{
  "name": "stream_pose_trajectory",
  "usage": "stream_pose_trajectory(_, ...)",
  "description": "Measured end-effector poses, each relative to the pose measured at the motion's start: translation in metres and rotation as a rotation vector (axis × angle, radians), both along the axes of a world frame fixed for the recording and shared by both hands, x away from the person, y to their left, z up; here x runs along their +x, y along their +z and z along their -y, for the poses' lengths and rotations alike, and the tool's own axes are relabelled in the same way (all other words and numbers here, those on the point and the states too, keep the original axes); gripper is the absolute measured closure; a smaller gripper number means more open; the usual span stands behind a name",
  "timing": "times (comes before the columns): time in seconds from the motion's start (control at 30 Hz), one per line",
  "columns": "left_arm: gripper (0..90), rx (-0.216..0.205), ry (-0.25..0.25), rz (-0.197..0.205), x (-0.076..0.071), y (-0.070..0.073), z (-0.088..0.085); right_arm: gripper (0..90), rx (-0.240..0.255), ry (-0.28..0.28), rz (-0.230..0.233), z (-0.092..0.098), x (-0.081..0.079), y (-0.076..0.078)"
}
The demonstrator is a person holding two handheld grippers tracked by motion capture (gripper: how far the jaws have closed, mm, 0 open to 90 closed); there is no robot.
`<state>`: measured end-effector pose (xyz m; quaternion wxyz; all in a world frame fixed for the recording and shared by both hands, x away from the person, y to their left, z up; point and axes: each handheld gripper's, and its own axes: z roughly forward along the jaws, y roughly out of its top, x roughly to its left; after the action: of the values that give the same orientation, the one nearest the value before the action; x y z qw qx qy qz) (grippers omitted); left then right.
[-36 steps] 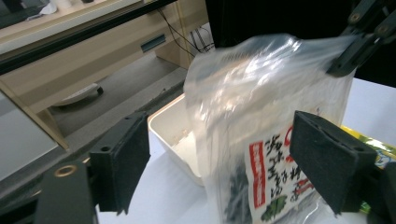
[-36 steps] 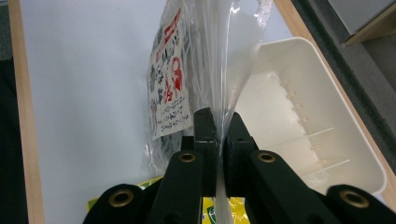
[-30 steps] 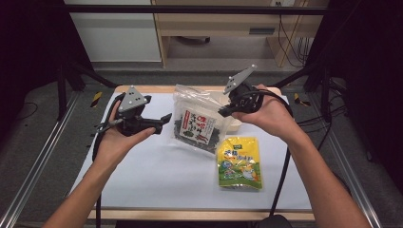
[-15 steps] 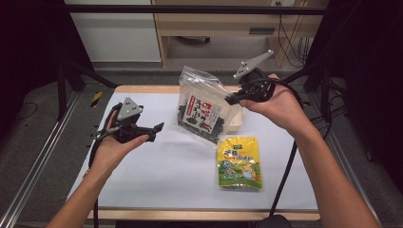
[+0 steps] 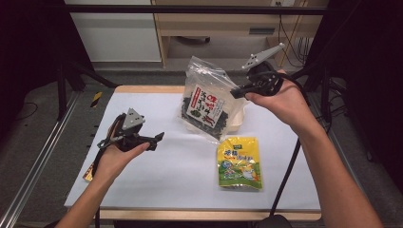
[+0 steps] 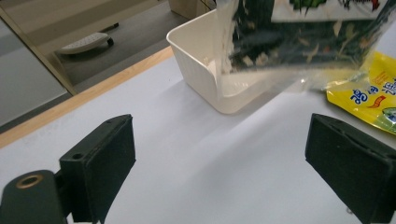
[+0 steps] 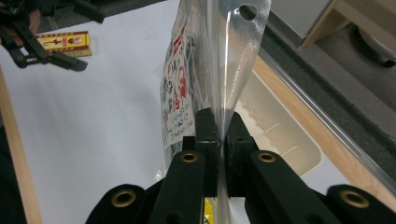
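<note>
A clear bag of dark seaweed with a red-and-white label [image 5: 205,105] hangs tilted above a white tray [image 5: 241,119]. My right gripper [image 5: 236,92] is shut on the bag's upper side edge. In the right gripper view the jaws pinch the bag's sealed edge [image 7: 218,135], and the bag [image 7: 201,70] rises ahead over the tray [image 7: 280,130]. My left gripper [image 5: 156,141] is held low over the white mat at the left, open with nothing between its jaws. Its own view has the gripper [image 6: 219,172] facing the tray [image 6: 196,60] and the bag's [image 6: 299,37] lower end.
A yellow snack packet [image 5: 239,161] lies flat on the white mat [image 5: 180,175] in front of the tray, also seen as packet [image 6: 369,98]. A small yellow-and-red item [image 7: 63,41] lies near the mat's left edge. Dark stands flank the table.
My left gripper has dropped and drawn left, away from the bag. My right gripper has risen a little and shifted right, carrying the bag up over the tray.
</note>
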<state>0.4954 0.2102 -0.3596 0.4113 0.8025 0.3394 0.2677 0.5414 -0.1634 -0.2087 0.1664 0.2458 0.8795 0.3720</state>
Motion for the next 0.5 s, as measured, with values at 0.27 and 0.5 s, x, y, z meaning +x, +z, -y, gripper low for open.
stream_pose_trajectory(0.27,6.5,-0.038,0.028,-0.029,-0.005,-0.034,-0.006,87.7,0.034,-0.073,0.034,0.004,0.005,0.011)
stream_pose_trajectory(0.5,6.5,0.003,0.05,-0.076,-0.011,-0.072,-0.013,87.7,0.062,-0.16,0.042,0.005,0.018,0.017)
